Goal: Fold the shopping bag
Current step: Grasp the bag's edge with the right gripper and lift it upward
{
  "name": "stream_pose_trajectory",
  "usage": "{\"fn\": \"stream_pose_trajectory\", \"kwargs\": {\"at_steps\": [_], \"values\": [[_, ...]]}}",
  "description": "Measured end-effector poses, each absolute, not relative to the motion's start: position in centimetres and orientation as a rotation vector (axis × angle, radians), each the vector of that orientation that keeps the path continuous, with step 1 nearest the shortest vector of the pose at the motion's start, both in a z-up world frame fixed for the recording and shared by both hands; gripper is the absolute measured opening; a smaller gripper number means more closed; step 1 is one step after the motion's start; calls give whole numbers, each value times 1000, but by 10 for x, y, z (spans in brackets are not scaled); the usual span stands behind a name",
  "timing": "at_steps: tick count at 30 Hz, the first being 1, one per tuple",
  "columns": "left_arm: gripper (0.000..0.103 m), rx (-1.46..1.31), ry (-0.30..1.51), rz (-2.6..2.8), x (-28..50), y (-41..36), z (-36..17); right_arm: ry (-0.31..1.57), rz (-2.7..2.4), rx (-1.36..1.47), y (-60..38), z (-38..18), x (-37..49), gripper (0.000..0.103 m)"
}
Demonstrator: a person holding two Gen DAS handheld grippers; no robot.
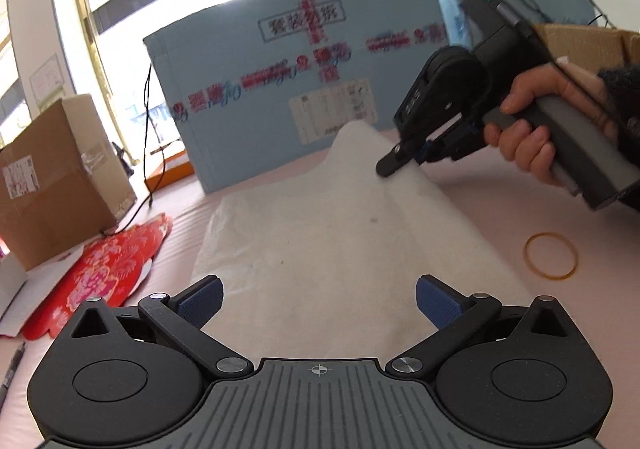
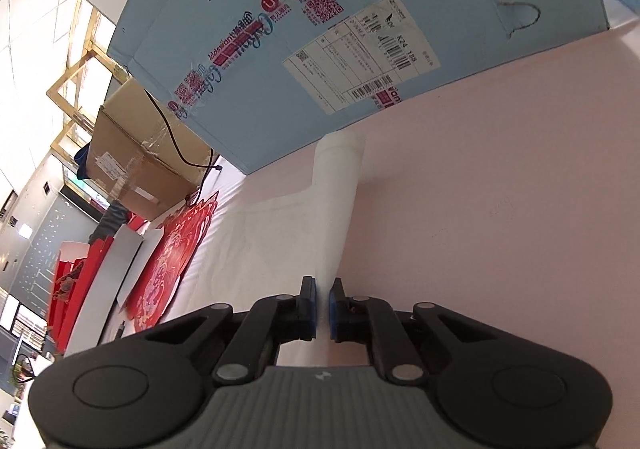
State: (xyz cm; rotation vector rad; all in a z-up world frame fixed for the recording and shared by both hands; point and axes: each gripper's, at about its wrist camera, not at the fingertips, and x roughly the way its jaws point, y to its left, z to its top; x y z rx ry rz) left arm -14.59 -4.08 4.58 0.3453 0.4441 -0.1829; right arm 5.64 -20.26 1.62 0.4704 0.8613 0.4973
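A white, thin plastic shopping bag (image 1: 320,241) lies spread on the pink table (image 1: 560,209), its right edge lifted into a ridge. My left gripper (image 1: 318,301) hovers open over the bag's near edge, nothing between its blue pads. In the left wrist view a hand holds my right gripper (image 1: 400,161), which pinches the bag's raised right edge. In the right wrist view my right gripper (image 2: 322,303) is shut on that white fold of the shopping bag (image 2: 332,217), which runs away toward the blue box.
A big blue printed carton (image 1: 280,89) stands along the table's far side. A brown cardboard box (image 1: 56,177) and red patterned paper (image 1: 104,269) lie to the left. A yellow rubber band (image 1: 551,256) lies right of the bag. A black cable (image 1: 152,153) hangs at left.
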Motion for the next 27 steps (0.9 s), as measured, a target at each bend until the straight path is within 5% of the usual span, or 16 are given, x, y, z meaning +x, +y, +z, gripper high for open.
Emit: {"fn": "stream_pose_trajectory", "kwargs": {"at_steps": [12, 27], "values": [[103, 616, 387, -494, -183, -124, 27, 643, 184, 544, -272, 48, -45, 6], [103, 415, 448, -702, -132, 19, 44, 559, 96, 610, -274, 28, -170, 6]]}}
